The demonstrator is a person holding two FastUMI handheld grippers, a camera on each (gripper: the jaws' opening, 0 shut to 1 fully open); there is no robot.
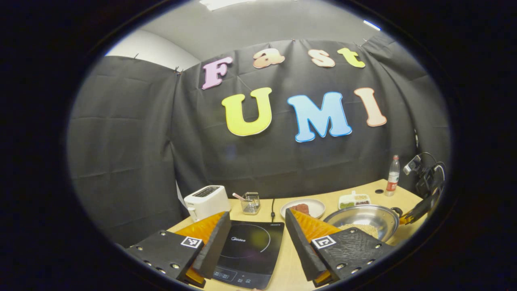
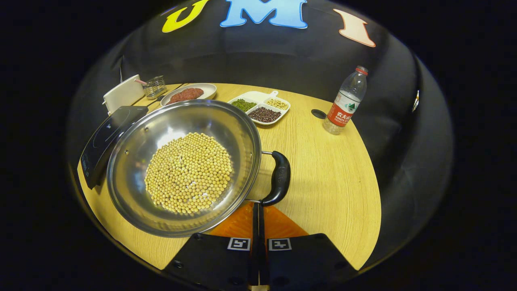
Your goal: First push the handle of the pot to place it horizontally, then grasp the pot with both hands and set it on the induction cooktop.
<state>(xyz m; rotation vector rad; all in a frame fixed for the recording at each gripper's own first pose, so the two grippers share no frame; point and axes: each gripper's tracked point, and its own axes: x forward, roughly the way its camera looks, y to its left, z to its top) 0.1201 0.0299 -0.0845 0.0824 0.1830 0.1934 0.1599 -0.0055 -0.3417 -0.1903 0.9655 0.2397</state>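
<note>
Steel pot (image 2: 181, 165) beyond right gripper (image 2: 258, 210) jaws together, left gripper (image 1: 256, 238) jaws apart

In the right gripper view the pot (image 2: 181, 165) sits on the tabletop (image 2: 331, 178) with beans (image 2: 188, 173) in it, its handle (image 2: 278, 178) at 3 o'clock and the induction cooktop (image 2: 107, 139) touching its rim at 9 o'clock. Behind it, at 12 o'clock, lie a plate (image 2: 188, 94) and a divided dish (image 2: 260, 107), with a toaster (image 2: 121, 93) at 10 o'clock. A bottle (image 2: 345, 103) stands at 2 o'clock.
</note>
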